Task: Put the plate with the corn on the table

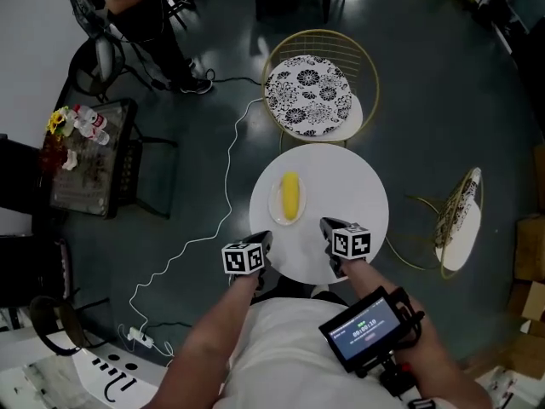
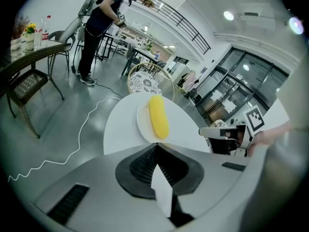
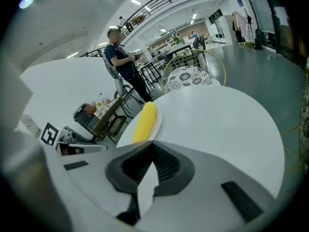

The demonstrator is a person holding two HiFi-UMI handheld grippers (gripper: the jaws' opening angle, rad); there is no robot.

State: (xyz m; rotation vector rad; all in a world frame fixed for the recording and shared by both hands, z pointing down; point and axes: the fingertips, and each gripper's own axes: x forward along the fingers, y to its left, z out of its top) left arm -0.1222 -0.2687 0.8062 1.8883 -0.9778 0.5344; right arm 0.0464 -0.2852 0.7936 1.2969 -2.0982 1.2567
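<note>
Dark glossy floor surrounds the round white counter (image 1: 341, 177), whose near edge the person's arms and both marker cubes cover in the head view, while each gripper view loses the plate's (image 1: 277, 204) near rim behind its own grey body. At that edge the left gripper (image 1: 264, 239) and right gripper (image 1: 327, 225) have their jaws closed on nothing. The plate lies just beyond the left jaws, left of the counter's centre. It is smooth and pale and carries a blunt-ended yellow corn (image 1: 290, 196) lengthwise.

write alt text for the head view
Seen from above, a corn cob lies on a white plate on a round white table. The left claw and right claw, both shut and empty, are at its near edge.
</note>
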